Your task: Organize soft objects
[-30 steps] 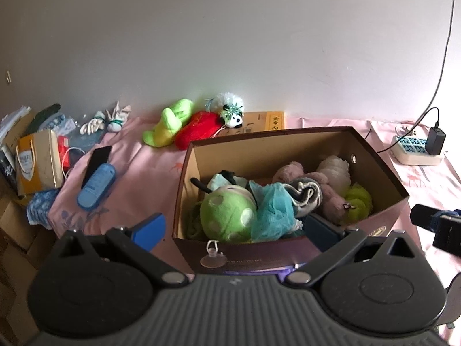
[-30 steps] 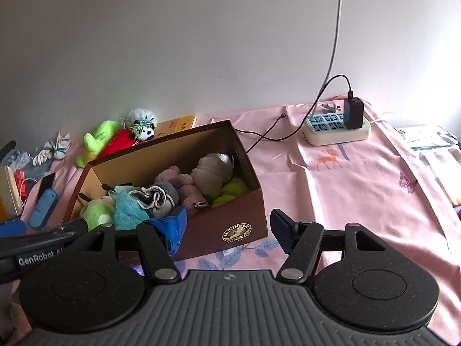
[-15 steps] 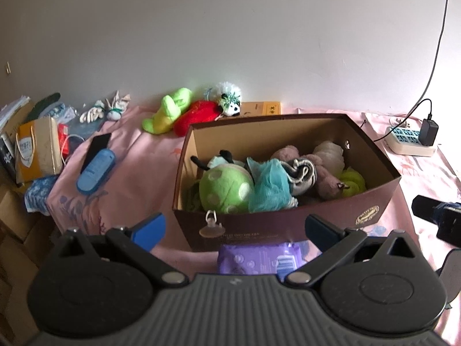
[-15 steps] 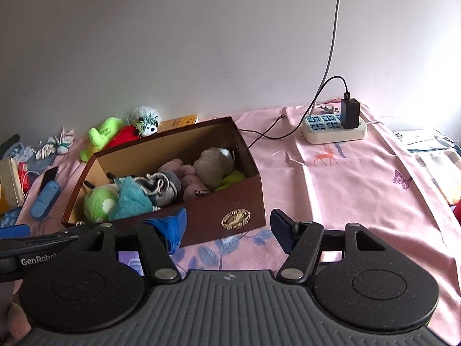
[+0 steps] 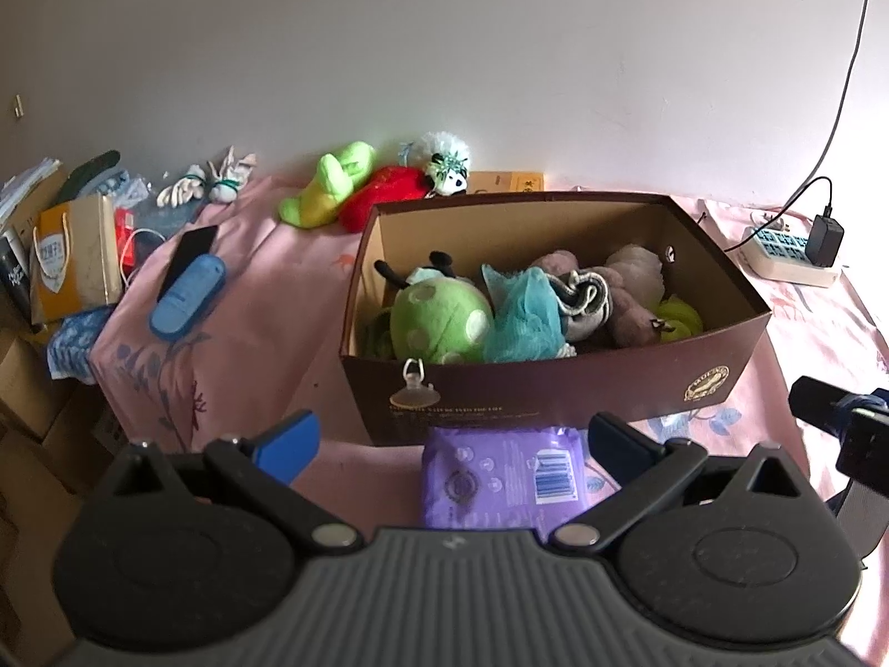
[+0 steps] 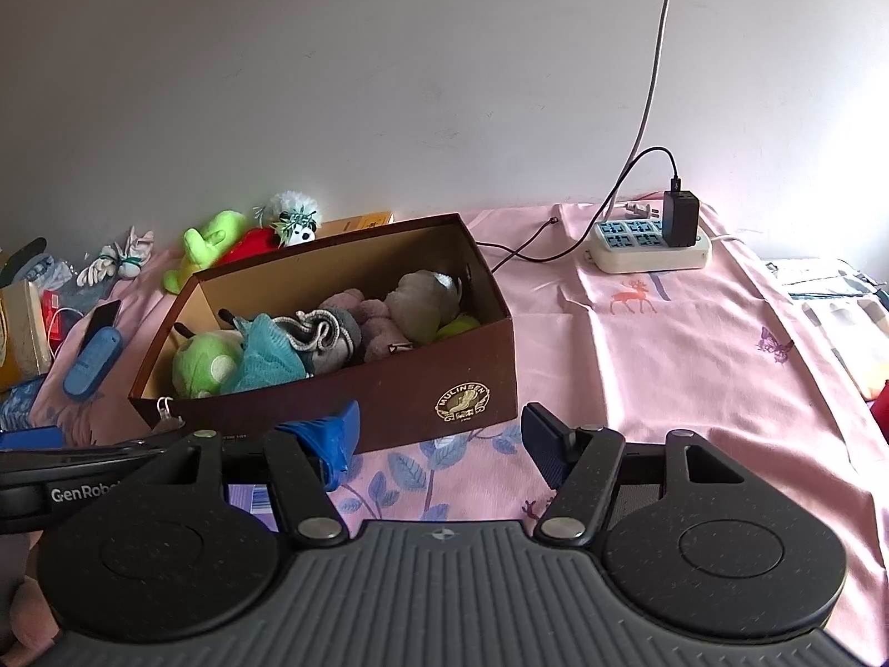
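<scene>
With both the left gripper (image 5: pixel 450 436) and right gripper (image 6: pixel 439 433) spread empty, we find the centre-frame box (image 5: pixel 555 394) mostly filled, while plush toys (image 5: pixel 378 189) at upper centre remain outside.

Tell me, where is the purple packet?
In the left wrist view the purple packet lies flat on the pink cloth, just in front of the brown box, between the open left gripper jaws.
</scene>
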Demonstrator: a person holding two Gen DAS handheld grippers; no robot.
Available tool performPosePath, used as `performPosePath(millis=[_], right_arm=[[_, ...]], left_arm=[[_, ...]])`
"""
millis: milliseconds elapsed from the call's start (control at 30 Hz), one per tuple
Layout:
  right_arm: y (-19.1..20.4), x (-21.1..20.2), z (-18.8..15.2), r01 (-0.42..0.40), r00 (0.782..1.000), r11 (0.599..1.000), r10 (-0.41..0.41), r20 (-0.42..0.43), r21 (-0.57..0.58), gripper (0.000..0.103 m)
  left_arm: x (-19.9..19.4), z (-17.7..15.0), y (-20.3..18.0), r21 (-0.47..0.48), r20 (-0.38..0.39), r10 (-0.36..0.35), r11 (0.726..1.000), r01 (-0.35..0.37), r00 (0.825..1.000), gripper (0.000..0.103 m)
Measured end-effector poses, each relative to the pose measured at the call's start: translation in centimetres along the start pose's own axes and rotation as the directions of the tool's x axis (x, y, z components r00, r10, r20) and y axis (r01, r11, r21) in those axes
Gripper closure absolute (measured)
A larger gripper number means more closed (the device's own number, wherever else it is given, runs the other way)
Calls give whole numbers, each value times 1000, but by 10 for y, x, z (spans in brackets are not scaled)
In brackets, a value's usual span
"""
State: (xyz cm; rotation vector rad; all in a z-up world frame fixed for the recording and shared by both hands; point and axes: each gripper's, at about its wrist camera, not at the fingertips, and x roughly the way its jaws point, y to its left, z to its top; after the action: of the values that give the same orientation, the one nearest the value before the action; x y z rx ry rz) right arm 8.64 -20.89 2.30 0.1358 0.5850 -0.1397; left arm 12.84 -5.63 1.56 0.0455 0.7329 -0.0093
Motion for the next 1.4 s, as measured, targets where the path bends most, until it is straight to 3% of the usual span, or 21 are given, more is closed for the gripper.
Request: performPosePath(millis=[1067,1400], right_arm=[[12,-2,-10,-24,1000,999,24,-12,-46,53],[12,3,-13,12,1000,999,-12,-16,-46,53]], left_arm=[[-4,-12,-1,10,12,9,1000,-10,1000,0],[0,-18,1,0,11,0,1000,0,1000,0]])
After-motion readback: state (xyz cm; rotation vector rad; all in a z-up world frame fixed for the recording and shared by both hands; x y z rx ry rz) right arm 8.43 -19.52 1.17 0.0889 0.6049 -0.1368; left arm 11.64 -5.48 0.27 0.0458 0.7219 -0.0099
